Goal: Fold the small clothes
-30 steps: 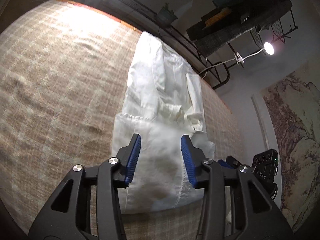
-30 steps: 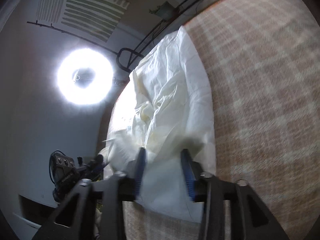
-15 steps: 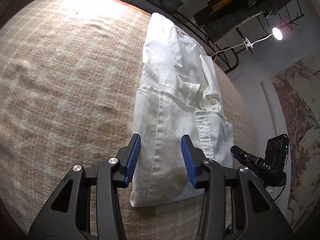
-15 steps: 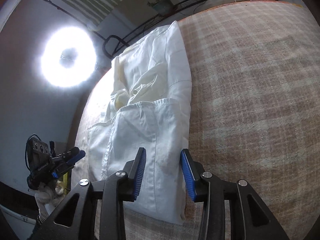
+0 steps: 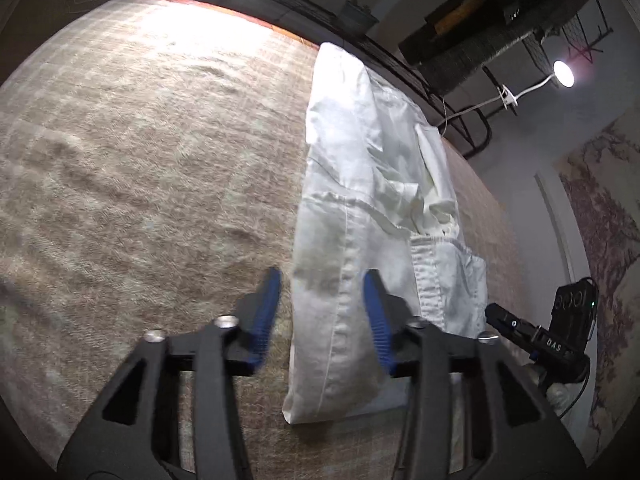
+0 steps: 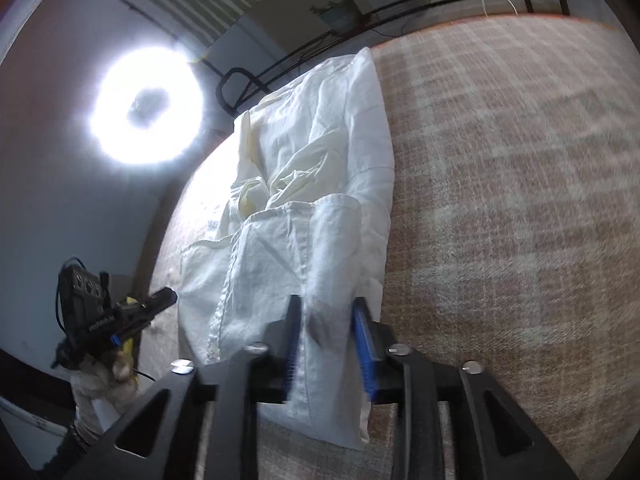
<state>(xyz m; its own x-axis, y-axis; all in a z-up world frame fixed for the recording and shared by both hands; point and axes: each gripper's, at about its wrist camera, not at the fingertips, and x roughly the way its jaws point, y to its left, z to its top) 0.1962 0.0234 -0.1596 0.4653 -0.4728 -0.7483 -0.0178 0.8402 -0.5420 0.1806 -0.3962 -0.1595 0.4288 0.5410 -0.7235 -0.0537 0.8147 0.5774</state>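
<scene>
Below the left wrist camera, the left tool (image 5: 322,312) has its jaws opening, the near left edge of the folded white garment (image 5: 372,216) between the blue pads but untouched by them, and the garment lies flat on a plaid woven bed cover (image 5: 140,168). From the right wrist camera, the right tool (image 6: 326,334) stands part open over the garment's (image 6: 312,200) near right edge, its pads just beside the cloth; whether they pinch it I cannot tell, while a gloved hand (image 6: 104,380) carries the other tool at far left.

The folded garment (image 5: 360,208) lay on the blanket (image 5: 140,168), both grippers at its near end, the left gripper (image 5: 320,312) beside the right gripper (image 6: 326,336).
</scene>
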